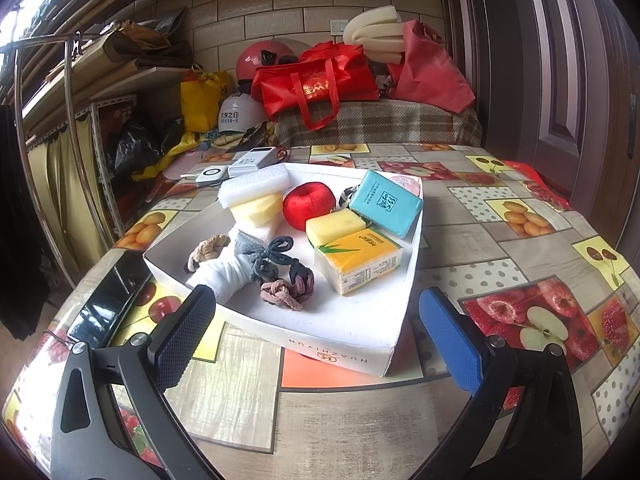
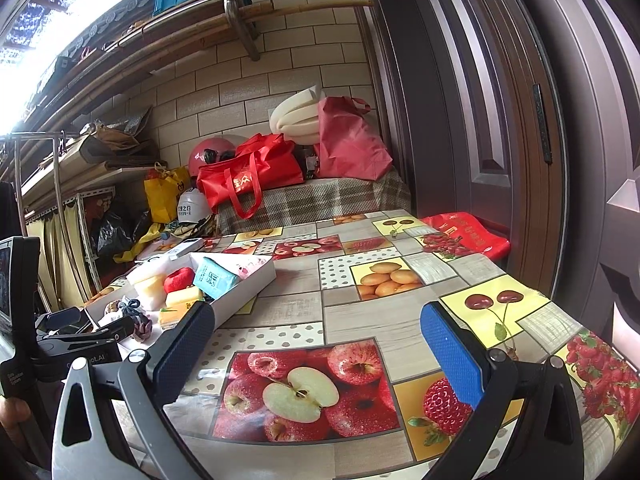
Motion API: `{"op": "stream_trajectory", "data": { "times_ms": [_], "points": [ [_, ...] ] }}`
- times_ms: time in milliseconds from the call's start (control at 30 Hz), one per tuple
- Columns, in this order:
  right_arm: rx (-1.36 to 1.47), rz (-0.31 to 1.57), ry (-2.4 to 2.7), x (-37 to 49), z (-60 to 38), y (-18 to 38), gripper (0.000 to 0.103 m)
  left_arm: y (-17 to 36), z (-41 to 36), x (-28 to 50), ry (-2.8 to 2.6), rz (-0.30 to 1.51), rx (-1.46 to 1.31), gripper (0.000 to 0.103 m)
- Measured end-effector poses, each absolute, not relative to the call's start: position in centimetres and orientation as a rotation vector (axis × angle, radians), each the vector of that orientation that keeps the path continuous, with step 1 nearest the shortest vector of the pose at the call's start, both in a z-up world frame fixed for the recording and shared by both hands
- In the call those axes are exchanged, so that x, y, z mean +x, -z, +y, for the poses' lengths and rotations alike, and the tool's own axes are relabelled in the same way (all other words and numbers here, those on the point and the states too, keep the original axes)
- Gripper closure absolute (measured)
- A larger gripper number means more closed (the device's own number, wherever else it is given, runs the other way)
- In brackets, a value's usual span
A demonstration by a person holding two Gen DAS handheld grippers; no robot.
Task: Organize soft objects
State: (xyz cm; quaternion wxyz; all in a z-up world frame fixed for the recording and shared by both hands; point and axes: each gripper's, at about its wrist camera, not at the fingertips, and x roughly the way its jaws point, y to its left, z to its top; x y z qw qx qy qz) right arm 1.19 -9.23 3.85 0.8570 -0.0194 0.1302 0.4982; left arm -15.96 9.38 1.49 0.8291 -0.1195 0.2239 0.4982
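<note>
Ahead of my left fingers, spread wide and holding nothing, the soft things crowd a shallow white tray on the counter. Reaching for the tangled hair ties, I could snag several together or shove the light tray. My right fingers hang spread, apart from it.

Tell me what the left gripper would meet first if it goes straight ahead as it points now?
Probably the near wall of the white box, which lies just ahead of the open left gripper. If it passes above the wall, the hair ties come next. Height is hard to judge.
</note>
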Motion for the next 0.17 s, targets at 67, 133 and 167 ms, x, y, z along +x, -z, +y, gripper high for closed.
{"op": "stream_trajectory", "data": {
  "times_ms": [67,133,167],
  "points": [
    [-0.041,0.274,-1.047,1.20,-9.23,-3.85,0.000,-1.38,9.33,-15.90,-1.056,0.473,-0.252,0.000],
    [-0.040,0.275,-1.047,1.15,-9.24,-3.84,0.000,-1.37,9.31,-15.86,-1.057,0.475,-0.253,0.000],
    [-0.040,0.276,-1.047,1.15,-9.24,-3.84,0.000,-1.37,9.30,-15.85,-1.058,0.475,-0.254,0.000]
  ]
}}
